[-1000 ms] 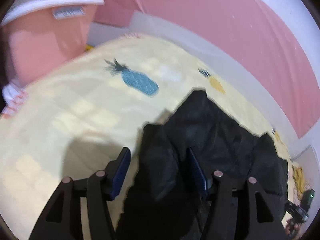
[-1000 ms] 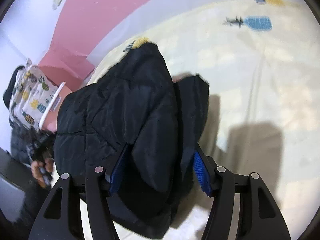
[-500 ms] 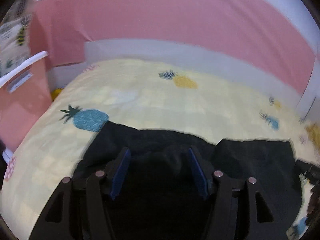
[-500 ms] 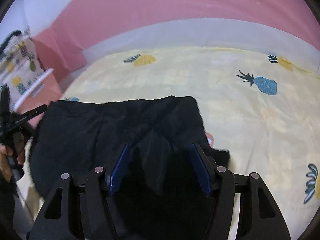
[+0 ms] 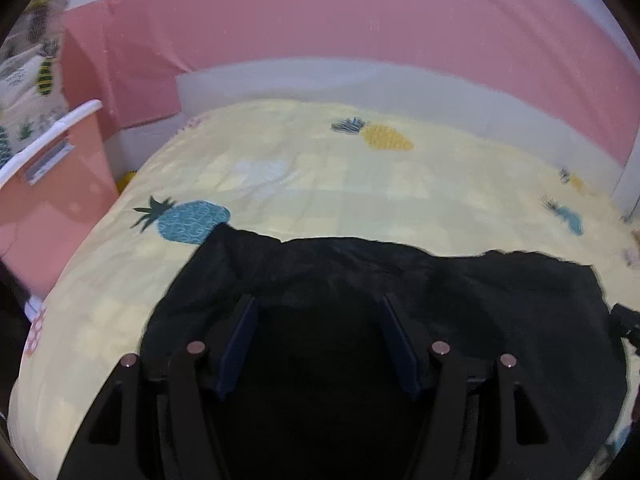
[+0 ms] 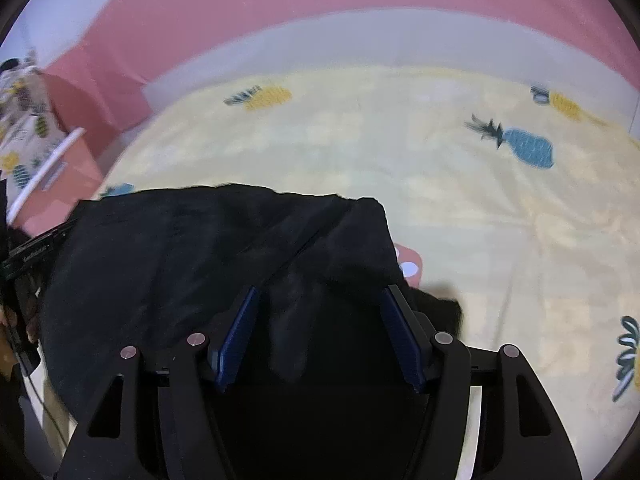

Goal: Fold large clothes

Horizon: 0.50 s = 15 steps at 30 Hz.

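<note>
A black padded jacket lies spread along the near edge of a yellow pineapple-print bed sheet. In the left wrist view my left gripper has a thick bunch of the jacket filling the gap between its blue pads; its jaws are opening slightly. In the right wrist view my right gripper is shut on a fold of the jacket near its right end. The cloth below both grips is too dark to make out.
A pink wall panel and a white ledge run behind the bed. A pink bin with a white rim stands at the left, with pineapple-print cloth above it. A small pink and white patch peeks out beside the jacket.
Both grippers rolled level and swung to face the pink wall. The jacket, which hung bunched from them, now lies stretched wide along the bed's near edge.
</note>
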Tool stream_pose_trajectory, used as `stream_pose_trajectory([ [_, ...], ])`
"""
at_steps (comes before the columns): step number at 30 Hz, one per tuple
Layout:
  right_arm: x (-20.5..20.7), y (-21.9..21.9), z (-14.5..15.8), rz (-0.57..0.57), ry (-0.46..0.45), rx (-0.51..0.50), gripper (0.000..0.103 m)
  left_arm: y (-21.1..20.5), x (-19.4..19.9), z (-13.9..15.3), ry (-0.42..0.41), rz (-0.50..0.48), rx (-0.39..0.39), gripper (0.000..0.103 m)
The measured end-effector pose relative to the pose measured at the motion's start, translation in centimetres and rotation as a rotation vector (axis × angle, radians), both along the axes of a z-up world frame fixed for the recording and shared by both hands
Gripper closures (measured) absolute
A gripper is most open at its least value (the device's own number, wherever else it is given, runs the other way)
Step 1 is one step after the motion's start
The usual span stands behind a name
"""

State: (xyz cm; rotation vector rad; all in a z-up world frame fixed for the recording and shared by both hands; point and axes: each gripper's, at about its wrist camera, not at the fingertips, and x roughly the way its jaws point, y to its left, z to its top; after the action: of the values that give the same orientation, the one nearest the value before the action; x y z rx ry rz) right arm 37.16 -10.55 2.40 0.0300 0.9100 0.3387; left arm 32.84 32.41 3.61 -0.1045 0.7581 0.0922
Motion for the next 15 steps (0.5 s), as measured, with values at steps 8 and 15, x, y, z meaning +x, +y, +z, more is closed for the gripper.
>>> stream_pose_trajectory([
  [8, -12.6, -1.7, 4.4, 0.014, -0.143, -0.008, 0.040, -3.6, -14.2, 4.4, -0.121, 0.019, -0.003, 0.028],
  [15, -22.4, -2.3, 5.3, 0.008, -0.189, 0.004, 0.040, -9.3, -24.2, 4.9, -0.139, -0.024, 0.053, 0.026],
])
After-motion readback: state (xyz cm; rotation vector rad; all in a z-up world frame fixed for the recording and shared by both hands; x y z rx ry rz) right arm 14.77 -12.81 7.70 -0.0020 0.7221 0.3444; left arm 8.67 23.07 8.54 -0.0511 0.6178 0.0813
